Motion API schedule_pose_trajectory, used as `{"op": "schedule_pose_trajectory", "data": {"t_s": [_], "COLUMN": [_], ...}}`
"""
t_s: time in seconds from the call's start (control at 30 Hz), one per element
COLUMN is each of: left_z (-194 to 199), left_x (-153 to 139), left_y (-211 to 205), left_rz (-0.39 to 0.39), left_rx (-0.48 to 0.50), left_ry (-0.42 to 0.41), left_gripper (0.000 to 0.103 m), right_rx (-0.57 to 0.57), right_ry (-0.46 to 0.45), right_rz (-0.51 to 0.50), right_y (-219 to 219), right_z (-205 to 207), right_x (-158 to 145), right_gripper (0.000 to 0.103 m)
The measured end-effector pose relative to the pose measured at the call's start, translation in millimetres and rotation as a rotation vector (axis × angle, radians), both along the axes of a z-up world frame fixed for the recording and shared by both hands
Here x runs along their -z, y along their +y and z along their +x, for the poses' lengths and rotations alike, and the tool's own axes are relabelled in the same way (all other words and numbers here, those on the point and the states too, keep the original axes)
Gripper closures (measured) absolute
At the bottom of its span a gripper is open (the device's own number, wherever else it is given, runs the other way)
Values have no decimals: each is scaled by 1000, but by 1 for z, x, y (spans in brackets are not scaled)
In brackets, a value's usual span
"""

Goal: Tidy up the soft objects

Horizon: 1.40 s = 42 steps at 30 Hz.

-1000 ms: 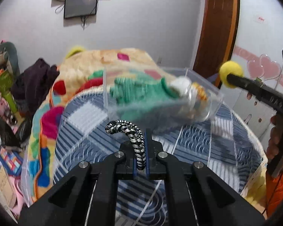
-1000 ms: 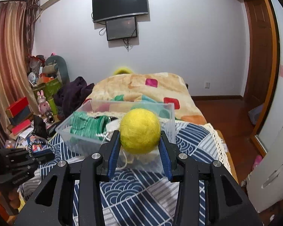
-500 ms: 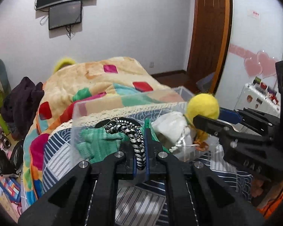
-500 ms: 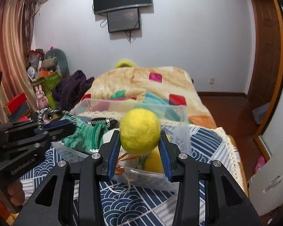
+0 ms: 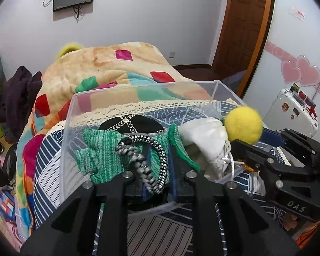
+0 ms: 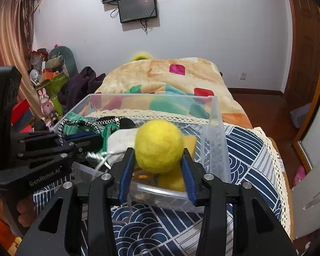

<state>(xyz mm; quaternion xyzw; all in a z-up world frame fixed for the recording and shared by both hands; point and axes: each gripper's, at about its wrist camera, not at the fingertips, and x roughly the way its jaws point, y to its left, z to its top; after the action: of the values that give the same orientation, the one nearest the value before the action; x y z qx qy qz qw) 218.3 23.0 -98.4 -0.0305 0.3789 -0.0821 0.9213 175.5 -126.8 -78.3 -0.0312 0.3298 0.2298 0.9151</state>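
Yellow felt ball (image 6: 159, 146) sits pinched between the blue pads of your right gripper (image 6: 157, 166), held over the near end of the clear plastic storage box (image 6: 213, 125) on the blue wave-patterned bedspread (image 6: 245, 149). Your left gripper (image 5: 157, 170) has its jaws slightly parted, and the black-and-white braided cord (image 5: 148, 168) rests in the gap between them over the box's near wall; whether they grip it you cannot tell. Inside the box lie a green knitted glove (image 5: 104, 155), a white drawstring pouch (image 5: 204, 136) and a black cap (image 5: 143, 123).
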Motion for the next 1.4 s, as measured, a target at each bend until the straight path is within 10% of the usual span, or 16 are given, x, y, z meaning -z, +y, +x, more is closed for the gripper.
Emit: {"op": "schedule_pose_trajectory", "data": {"t_s": [0.17, 0.7, 1.4], "left_z": [-13, -72, -164], "left_x": [-7, -37, -98], "left_y": [1, 2, 7], "left_rz": [11, 108, 14], "left_rx": [-7, -55, -144], "left_ry": [-12, -152, -457], "left_gripper": [48, 38, 21], "right_rx": [21, 10, 3], "right_ry": [-19, -71, -318], "right_rz": [1, 60, 111], "right_y": [-7, -20, -23], "right_z": [-2, -21, -80], "right_x": [-2, -21, -76], "right_gripper": [42, 38, 20]}}
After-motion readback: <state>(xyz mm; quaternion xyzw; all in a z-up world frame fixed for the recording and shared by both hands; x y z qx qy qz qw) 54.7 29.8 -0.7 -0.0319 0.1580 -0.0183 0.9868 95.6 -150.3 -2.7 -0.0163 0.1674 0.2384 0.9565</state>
